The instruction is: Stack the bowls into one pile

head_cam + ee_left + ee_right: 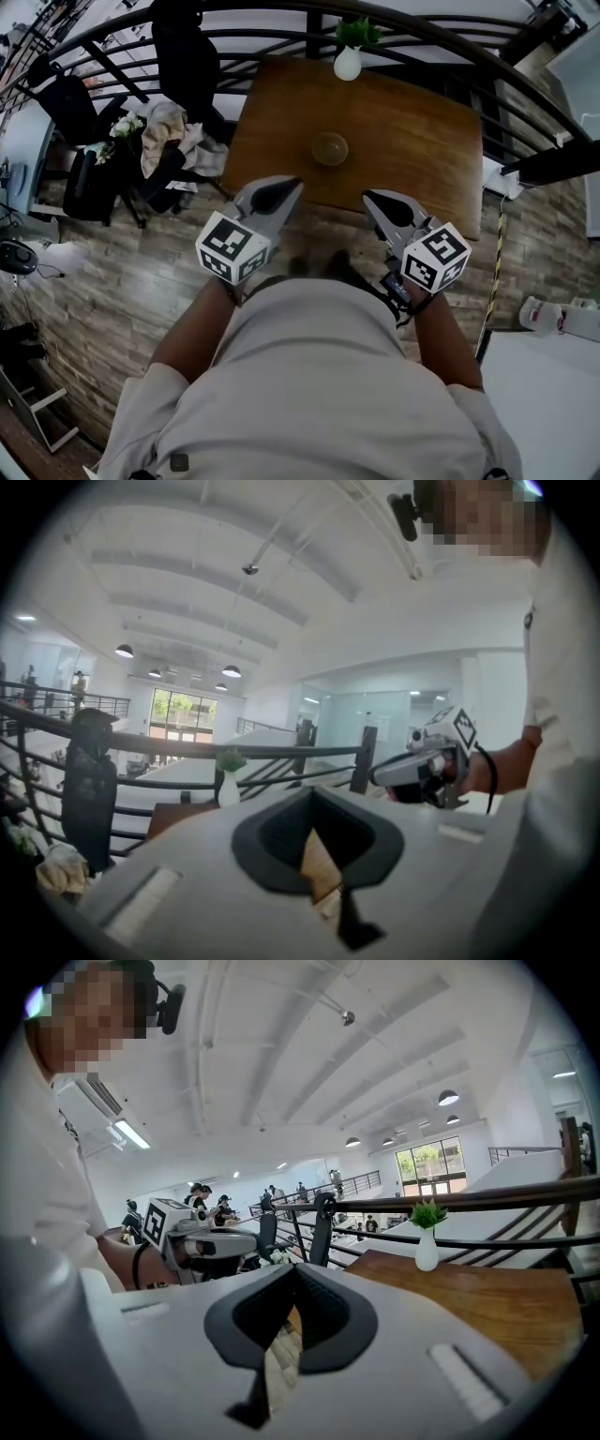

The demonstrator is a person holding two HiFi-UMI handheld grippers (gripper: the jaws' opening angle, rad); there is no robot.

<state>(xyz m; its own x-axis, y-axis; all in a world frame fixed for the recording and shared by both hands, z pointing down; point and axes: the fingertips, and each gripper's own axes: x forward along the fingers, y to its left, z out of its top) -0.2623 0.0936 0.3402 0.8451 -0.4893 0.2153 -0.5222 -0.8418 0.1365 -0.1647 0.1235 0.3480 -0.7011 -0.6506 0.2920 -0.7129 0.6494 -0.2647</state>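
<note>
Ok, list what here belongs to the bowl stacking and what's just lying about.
Job: small brown round bowl; brown wooden table under it; left gripper and right gripper, both shut, empty.
Lying about: white vase with green plant; black chair; beige cloth heap.

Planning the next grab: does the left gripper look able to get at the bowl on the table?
Probably yes: only bare table lies between the empty left gripper and the bowl, though its shut jaws would have to open first.

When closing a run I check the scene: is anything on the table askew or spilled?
Nothing on the table stands out: the bowl sits upright mid-table, the white vase upright at its far edge, no spill. Beside it lies an untidy heap of cloths.
</note>
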